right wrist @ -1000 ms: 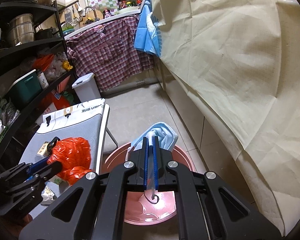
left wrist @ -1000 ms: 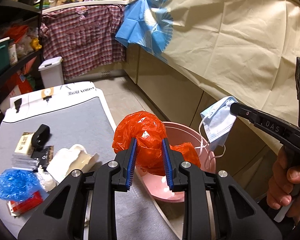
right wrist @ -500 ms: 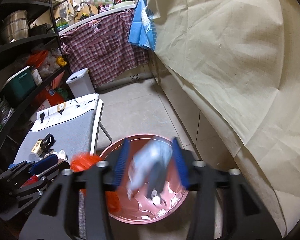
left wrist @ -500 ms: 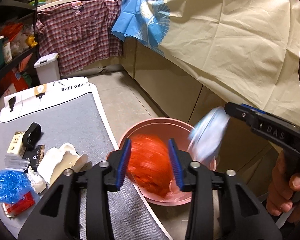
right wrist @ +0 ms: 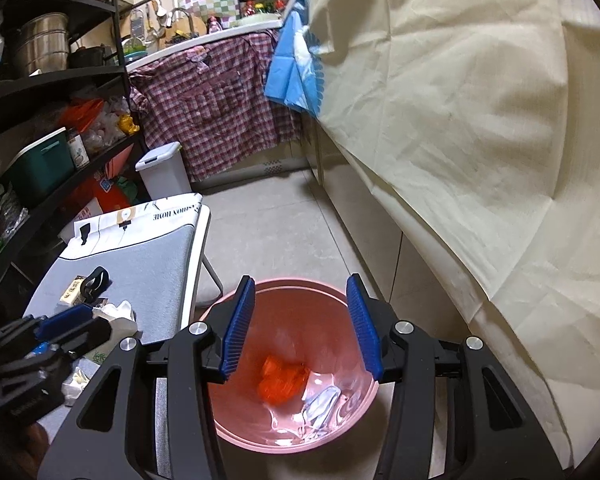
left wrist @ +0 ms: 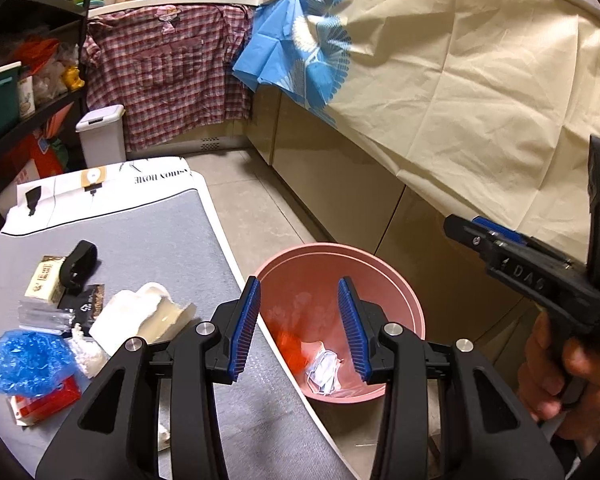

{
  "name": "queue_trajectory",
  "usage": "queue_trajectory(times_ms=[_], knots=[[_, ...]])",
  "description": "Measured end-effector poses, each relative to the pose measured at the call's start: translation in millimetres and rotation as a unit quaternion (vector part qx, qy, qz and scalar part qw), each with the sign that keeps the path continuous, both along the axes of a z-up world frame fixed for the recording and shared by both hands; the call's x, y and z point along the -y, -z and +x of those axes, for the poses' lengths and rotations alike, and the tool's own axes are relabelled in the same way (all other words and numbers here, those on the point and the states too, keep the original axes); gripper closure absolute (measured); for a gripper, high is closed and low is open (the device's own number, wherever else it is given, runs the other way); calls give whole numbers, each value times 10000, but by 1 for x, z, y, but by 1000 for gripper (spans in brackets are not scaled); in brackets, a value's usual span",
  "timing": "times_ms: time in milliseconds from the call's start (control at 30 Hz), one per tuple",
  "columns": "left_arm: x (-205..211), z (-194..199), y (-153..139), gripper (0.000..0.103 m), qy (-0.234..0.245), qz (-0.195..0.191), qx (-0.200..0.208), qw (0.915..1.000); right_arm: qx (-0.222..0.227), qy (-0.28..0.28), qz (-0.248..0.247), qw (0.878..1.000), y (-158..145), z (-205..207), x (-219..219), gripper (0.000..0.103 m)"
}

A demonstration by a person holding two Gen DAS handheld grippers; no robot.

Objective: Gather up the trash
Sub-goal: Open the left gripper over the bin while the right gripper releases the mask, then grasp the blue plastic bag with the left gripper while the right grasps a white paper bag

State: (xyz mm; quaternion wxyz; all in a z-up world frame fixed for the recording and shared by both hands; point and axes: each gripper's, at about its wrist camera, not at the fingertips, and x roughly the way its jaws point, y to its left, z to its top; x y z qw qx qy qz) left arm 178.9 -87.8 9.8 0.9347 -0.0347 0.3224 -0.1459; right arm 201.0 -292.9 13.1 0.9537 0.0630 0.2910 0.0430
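Left gripper (left wrist: 298, 330) and right gripper (right wrist: 300, 326), jaws apart, empty.

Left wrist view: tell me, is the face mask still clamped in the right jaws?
No: the face mask lies inside the pink bin, beside the orange bag.

Light: warm indoor, fairly bright, even | Brightest: cream sheet (right wrist: 480, 120) at right, washed out near top | Dim: shelves (right wrist: 52, 80) far left, shadowed | Glare: wet sheen inside pink bin (right wrist: 352, 396) | Blur: bin contents soft in right view, sharper in left | Distortion: strong fisheye bend, black vignette corners
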Motion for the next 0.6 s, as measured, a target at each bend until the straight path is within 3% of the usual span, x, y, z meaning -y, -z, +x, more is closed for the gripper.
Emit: queue_trajectory(times_ms=[167,600], knots=[[-18,-11,-10,63,-118,-18,109,9999,225,-173,12,9996,-7,-8,-12,56],[-106,-40,-24,63,-969,66,156,9951,41,-809,-11,9967,-12,-18,-57,57]])
